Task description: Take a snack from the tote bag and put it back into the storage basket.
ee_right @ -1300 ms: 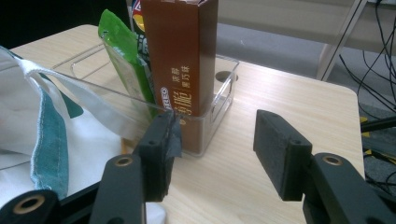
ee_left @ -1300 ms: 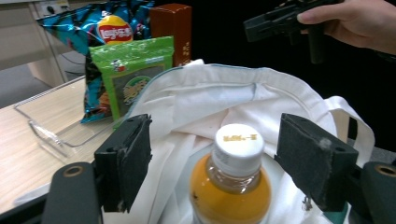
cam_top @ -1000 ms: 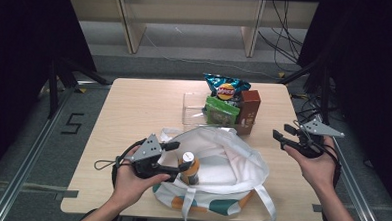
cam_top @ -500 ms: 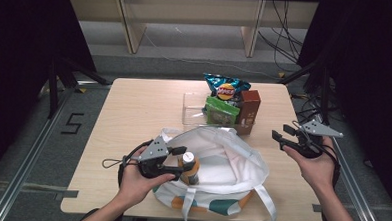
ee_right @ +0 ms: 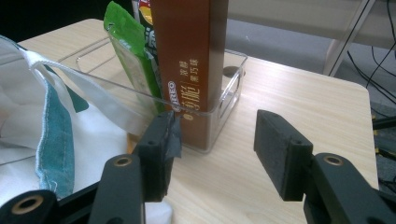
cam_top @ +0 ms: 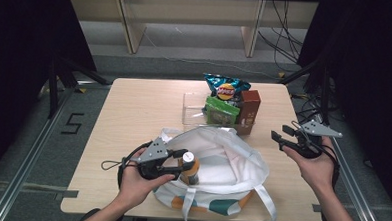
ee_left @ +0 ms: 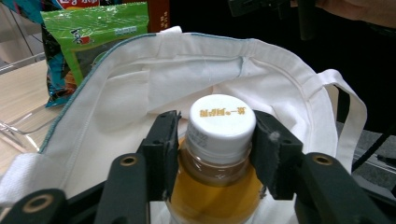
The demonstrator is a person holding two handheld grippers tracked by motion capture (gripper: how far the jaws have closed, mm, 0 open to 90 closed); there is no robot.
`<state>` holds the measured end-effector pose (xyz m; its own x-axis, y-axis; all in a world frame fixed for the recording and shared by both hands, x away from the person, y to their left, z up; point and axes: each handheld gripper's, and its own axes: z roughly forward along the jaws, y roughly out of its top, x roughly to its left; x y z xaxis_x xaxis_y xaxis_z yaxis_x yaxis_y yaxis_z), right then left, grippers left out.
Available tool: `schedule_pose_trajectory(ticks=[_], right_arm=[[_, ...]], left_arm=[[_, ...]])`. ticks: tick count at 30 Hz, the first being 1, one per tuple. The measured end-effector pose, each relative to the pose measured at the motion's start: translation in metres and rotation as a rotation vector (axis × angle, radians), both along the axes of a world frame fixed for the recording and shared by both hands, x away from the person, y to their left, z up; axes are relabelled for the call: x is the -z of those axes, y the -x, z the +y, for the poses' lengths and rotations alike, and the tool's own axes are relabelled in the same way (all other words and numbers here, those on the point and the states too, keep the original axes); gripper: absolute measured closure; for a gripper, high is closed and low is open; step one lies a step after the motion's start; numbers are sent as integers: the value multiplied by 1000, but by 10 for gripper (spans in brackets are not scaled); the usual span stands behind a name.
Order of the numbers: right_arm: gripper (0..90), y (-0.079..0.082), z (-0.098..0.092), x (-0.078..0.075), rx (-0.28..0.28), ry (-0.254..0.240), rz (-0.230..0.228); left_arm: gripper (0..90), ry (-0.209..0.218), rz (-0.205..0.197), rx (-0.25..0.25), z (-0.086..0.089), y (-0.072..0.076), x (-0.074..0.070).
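Both left gripper (ee_left: 212, 154) jaws have just closed onto the tea bottle (ee_left: 219, 158) standing in the white tote bag (cam_top: 232, 157), grip looks ready for lifting; right gripper (ee_right: 219, 149) jaws hang open, empty.

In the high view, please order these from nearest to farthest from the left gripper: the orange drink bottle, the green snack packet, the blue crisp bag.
Measured from the left gripper:
1. Orange drink bottle with white cap: between its jaws, which have just been closing, inside the white cloth tote bag.
2. Green snack packet: farther back, in the clear plastic bin.
3. Blue crisp bag: behind the green packet, farthest.

Amber bottle (ee_left: 217, 154), white cap, upright in white tote bag (ee_left: 261, 79)
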<state>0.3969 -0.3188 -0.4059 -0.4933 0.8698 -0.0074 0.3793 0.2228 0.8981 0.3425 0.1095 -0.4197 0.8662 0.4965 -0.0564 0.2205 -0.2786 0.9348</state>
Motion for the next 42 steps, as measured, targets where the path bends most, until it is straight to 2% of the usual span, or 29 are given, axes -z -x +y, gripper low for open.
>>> schedule_pose_trajectory(ticks=[1,3,4,8,12,16,17,24,29,31,32,33,34,36,37,39,41,42], right_arm=[[495,0,0,0,-1,-3,-1],[494,0,0,0,8,-1,-3],[495,2,2,0,21,-18,15],[495,1,4,1,22,-29,18],[494,0,2,2,21,1,10],[495,1,3,1,20,-18,13],[494,0,2,2,21,0,1],[495,1,3,1,20,-21,11],[494,0,2,2,24,-6,3],[494,0,2,2,22,0,1],[494,1,2,2,22,-11,8],[494,1,3,1,22,-24,13],[495,3,3,1,33,-17,22],[494,1,3,1,20,-12,5],[494,1,3,1,23,-20,10],[494,0,2,2,22,0,0],[494,1,2,2,26,6,9],[494,1,2,2,25,6,6]], left_arm=[[555,6,6,-6,-1,1,0],[574,-7,-16,5,-1,1,-1],[578,-10,-18,9,-1,1,-1],[581,-6,-15,17,0,0,-1],[583,-8,-21,27,0,-1,-1],[585,-13,-21,40,1,-2,-2],[585,-13,-19,44,1,-3,-2],[586,-17,-19,89,4,-8,-3],[586,-23,-15,126,7,-13,-3],[586,-10,-5,133,7,-14,-3],[586,-17,-15,145,7,-16,-3],[587,-13,-1,141,7,-16,-3],[586,-28,-16,155,8,-17,-4],[586,-32,-13,165,8,-18,-5],[587,-31,-10,164,8,-18,-5],[586,-32,-11,180,8,-21,-5],[587,-26,-8,196,8,-23,-5],[587,-34,-4,191,9,-23,-6]])
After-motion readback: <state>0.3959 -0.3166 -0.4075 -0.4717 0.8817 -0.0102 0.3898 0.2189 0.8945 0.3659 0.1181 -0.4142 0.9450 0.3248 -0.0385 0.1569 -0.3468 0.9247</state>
